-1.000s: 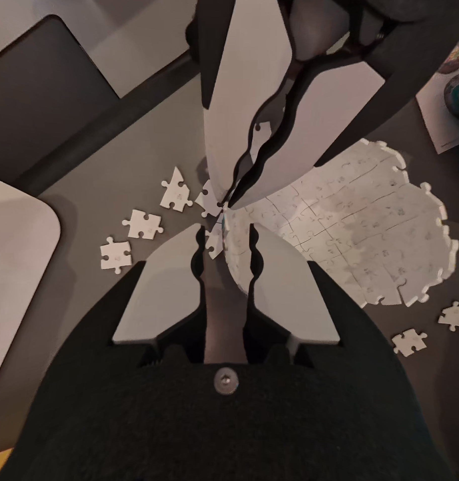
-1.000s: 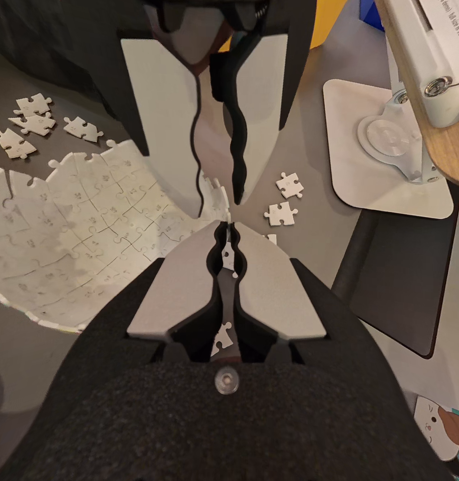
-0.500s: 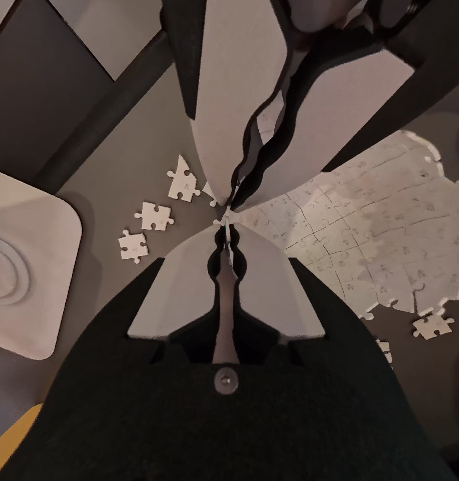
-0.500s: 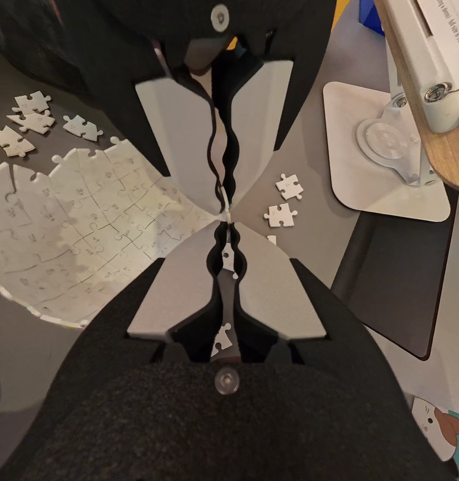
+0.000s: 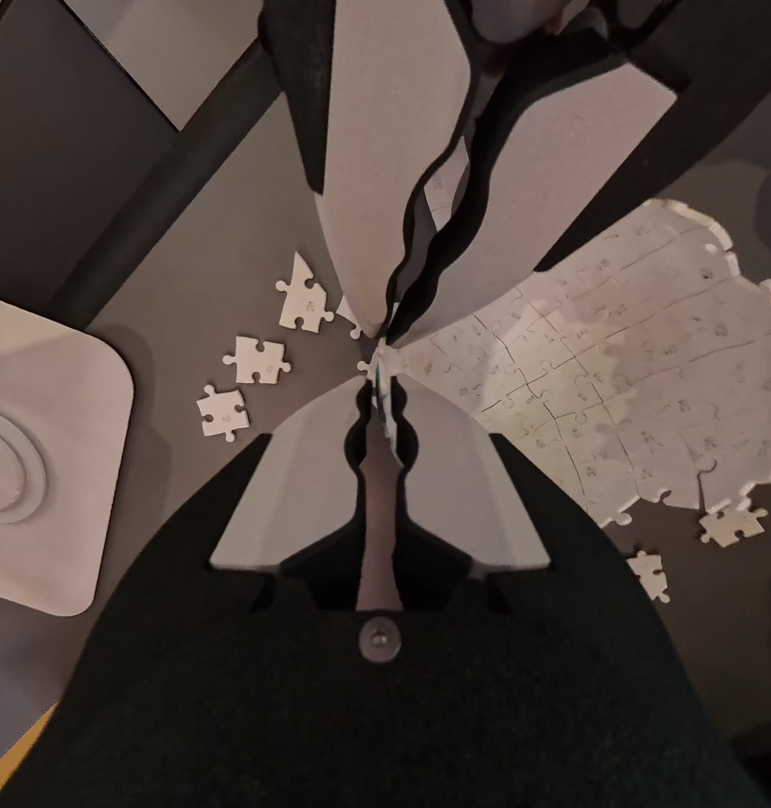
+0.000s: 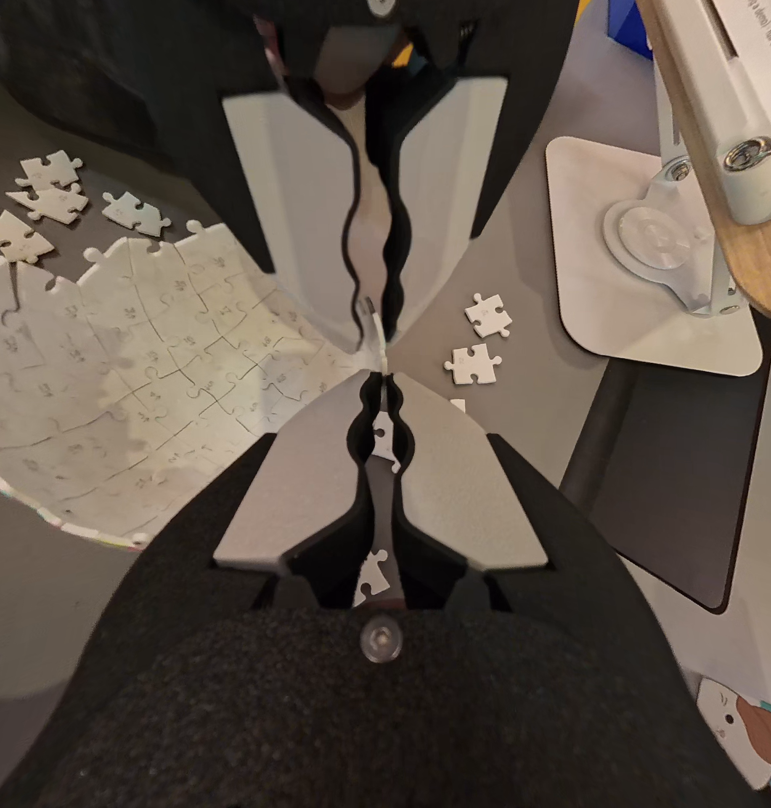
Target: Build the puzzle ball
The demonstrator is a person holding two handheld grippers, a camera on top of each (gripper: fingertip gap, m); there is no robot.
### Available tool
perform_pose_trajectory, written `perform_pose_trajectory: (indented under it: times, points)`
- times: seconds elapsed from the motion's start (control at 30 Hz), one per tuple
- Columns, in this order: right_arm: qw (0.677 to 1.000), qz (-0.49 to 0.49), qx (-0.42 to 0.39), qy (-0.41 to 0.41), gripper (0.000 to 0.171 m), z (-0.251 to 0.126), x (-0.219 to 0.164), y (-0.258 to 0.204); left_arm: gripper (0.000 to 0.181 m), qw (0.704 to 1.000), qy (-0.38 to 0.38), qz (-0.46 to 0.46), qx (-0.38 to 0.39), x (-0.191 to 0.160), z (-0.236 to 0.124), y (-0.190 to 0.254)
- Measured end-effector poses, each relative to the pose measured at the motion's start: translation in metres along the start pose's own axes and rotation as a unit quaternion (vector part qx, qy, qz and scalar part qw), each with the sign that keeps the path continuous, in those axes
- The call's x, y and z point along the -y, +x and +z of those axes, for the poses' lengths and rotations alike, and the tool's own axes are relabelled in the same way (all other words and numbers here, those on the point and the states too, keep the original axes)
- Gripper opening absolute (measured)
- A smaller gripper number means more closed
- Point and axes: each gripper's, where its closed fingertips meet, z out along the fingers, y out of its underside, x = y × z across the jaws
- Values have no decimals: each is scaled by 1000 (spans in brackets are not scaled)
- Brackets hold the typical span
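The white half-built puzzle ball shell [image 5: 615,393] lies open side up on the grey table [image 5: 191,271]; it also shows in the right wrist view [image 6: 134,371]. My left gripper [image 5: 381,382] is shut on the shell's near rim, seen edge-on. My right gripper [image 6: 381,378] is shut on a thin puzzle piece [image 6: 382,369] held edge-on at that same rim spot. The two grippers meet tip to tip: the right gripper [image 5: 385,339] comes in from the top of the left wrist view, and the left gripper [image 6: 377,339] from the top of the right wrist view.
Three loose pieces [image 5: 257,360] lie left of the rim, two more [image 5: 731,524] by the shell's lower edge. Several pieces [image 6: 51,188] lie beyond the shell. A white stand base [image 6: 637,262] and a dark chair seat [image 6: 680,481] are on the right.
My left gripper has closed from open onto the shell's rim and pushed up tip to tip with the right gripper. The right gripper has stayed shut.
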Motion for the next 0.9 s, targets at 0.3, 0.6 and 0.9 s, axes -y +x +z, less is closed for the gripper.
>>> perform_pose_trajectory:
  times: [0.3, 0.6, 0.9]
  points:
    - [1000, 0, 1, -3, 3, 1, 0, 0, 23, 997, -10, -57, -46, -7, 5, 1]
    - [1000, -3, -2, -10, 3, 1, -1, 0, 2, 997, -18, -64, -32, -8, 5, 1]
    - [1000, -7, -2, -10, 3, 2, -1, -1, 2, 998, -22, -61, -23, -9, 5, 1]
